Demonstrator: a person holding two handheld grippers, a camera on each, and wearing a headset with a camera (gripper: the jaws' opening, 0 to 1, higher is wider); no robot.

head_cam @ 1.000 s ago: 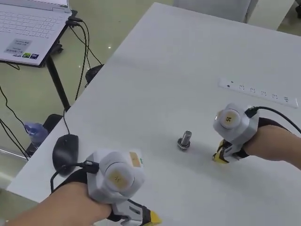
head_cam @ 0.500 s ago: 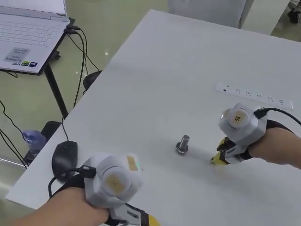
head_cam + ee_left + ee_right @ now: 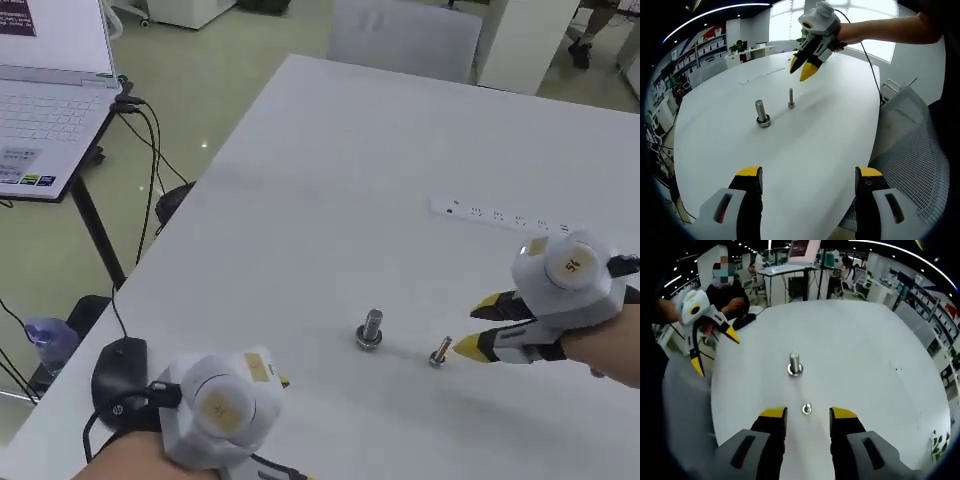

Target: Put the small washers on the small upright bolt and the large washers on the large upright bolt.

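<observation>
large bolt (image 3: 370, 329) 1 | small bolt (image 3: 441, 351) 1 | power strip (image 3: 505, 217) 1 | laptop (image 3: 45, 120) 1

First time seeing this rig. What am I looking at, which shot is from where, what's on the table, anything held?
There is no robot here: a person holds a two-jaw tool in each hand. The head view comes from a headset camera looking down. The two round views come from cameras riding on the tools, looking along their yellow-tipped jaws. On the white table stand a large bolt and a small bolt, both upright, with a power strip further back. The left tool and right tool are both open and hold nothing. The right tool points at the small bolt.
</observation>
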